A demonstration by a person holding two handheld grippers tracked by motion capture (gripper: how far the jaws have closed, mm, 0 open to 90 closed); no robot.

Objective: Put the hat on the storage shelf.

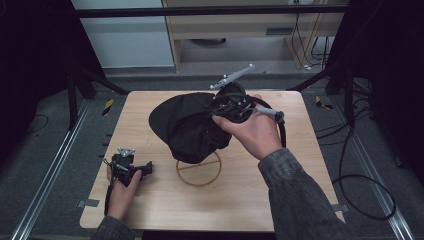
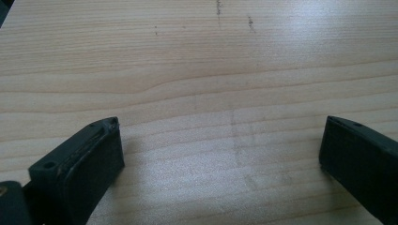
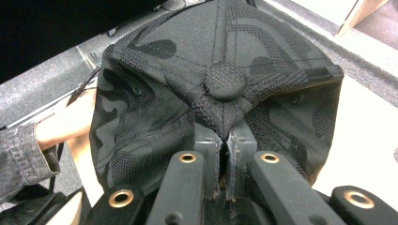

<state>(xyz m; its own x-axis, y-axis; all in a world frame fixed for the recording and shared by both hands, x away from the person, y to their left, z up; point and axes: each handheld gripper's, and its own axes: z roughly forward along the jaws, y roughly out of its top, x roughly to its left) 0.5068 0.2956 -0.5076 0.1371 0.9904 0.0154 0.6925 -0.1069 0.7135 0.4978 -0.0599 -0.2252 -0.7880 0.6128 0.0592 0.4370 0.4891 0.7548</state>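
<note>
A black camouflage-patterned cap (image 1: 187, 125) hangs over a wooden stand with a ring base (image 1: 199, 172) in the middle of the table. My right gripper (image 1: 222, 107) is shut on the cap's fabric at its right side. In the right gripper view the jaws are pressed together (image 3: 224, 138) on the cloth just below the cap's (image 3: 155, 108) top button. My left gripper (image 1: 142, 169) rests low at the table's front left, apart from the cap. Its jaws stand wide open (image 2: 221, 136) over bare wood with nothing between them.
The light wooden table (image 1: 280, 190) has bare surface around the stand and in front of the left gripper (image 2: 197, 56). The right gripper's black cable (image 1: 282, 132) loops off the table's right side. Dark frame struts and floor cables surround the table.
</note>
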